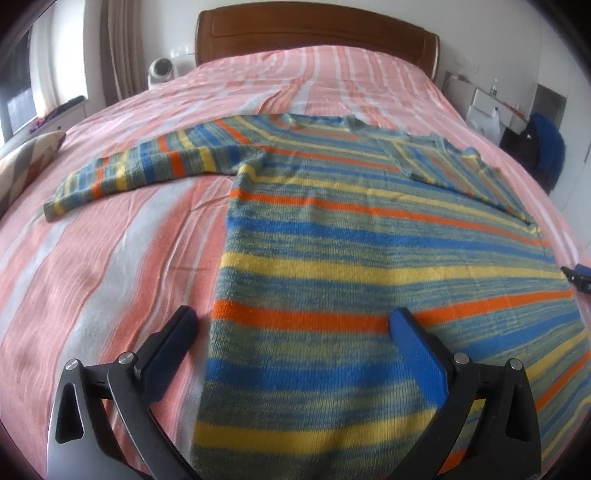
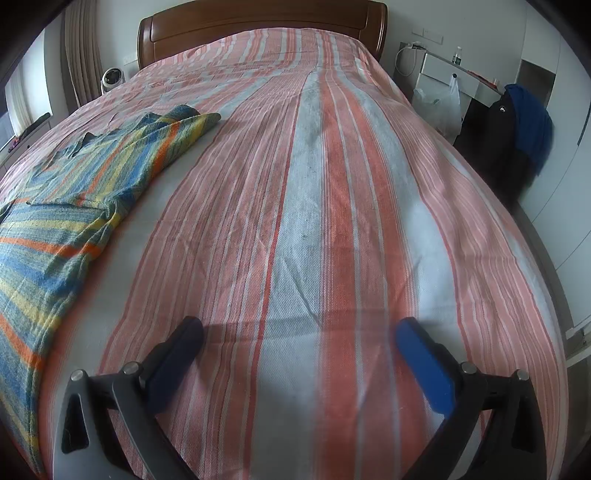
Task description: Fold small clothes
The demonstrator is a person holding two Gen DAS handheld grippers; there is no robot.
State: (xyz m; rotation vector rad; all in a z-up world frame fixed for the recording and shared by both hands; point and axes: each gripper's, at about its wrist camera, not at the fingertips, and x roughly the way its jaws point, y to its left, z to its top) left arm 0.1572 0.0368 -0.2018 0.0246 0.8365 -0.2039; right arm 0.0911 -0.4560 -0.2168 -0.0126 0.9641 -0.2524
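Observation:
A knitted sweater (image 1: pixel 351 236) striped in blue, yellow, orange and grey-green lies flat on the bed. Its left sleeve (image 1: pixel 147 166) stretches out to the left, while its right sleeve (image 1: pixel 469 173) is folded in over the body. My left gripper (image 1: pixel 295 323) hovers open over the sweater's lower left edge, with one finger over the bedsheet and the other over the knit. In the right wrist view the sweater (image 2: pixel 66 206) lies at the left. My right gripper (image 2: pixel 301 330) stands wide open over bare sheet, right of the sweater, with nothing between its fingers.
The bed has a pink and white striped sheet (image 2: pixel 332 184) and a wooden headboard (image 1: pixel 317 29). A patterned pillow (image 1: pixel 26 162) lies at the left edge. A small white fan (image 1: pixel 160 72) stands beside the headboard. A desk and a chair with a blue garment (image 2: pixel 528 122) stand on the right.

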